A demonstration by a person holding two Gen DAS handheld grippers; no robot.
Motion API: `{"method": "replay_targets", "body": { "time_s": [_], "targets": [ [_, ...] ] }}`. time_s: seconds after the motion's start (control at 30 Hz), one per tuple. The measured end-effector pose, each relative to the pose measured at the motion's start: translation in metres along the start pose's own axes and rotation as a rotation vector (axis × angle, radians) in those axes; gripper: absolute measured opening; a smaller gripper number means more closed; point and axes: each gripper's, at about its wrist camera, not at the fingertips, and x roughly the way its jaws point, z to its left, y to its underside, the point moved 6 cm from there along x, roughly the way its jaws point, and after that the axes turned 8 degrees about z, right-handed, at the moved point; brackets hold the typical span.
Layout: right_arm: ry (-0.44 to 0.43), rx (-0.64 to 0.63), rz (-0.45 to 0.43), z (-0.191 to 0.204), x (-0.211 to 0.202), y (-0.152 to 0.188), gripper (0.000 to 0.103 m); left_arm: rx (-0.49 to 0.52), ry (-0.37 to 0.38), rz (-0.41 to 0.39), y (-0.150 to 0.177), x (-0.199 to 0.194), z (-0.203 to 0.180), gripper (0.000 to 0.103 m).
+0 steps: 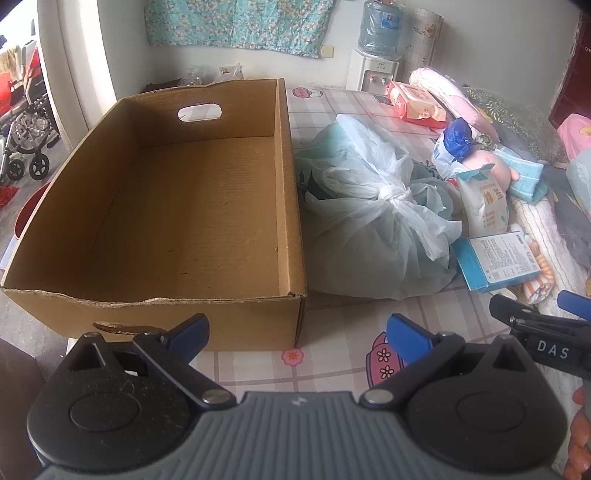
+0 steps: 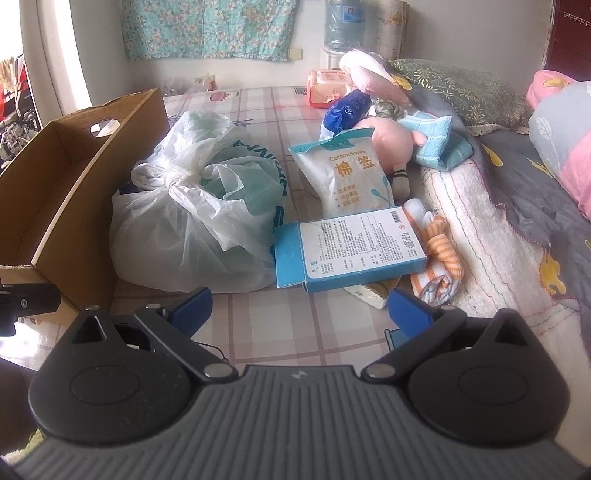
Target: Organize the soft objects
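- Left gripper (image 1: 297, 334) fingers apart, empty; right gripper (image 2: 299, 308) likewise.
- Knotted translucent white plastic bag (image 2: 192, 229), right of empty brown cardboard box (image 1: 147, 206): probably light, squashy, slippery; grab the knot.

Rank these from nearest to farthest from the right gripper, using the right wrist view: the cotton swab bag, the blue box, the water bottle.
1. Blue box, just ahead of the right gripper.
2. Cotton swab bag, behind the box.
3. Water bottle, by the far wall.

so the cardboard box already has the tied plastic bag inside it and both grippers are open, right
Not quite. The cardboard box is empty; the tied plastic bag sits beside it on the bed, as the left wrist view shows. Both the left gripper and right gripper are open.
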Motion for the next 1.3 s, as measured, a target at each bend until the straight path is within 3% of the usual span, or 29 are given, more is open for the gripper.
{"method": "replay_targets", "body": {
  "time_s": [1.3],
  "targets": [
    [-0.005,0.002,0.005,0.0036,0.0028,0.0,0.102,0.008,0.009,0.01,0.0005,0.0029,0.0017,0.103]
  ]
}}
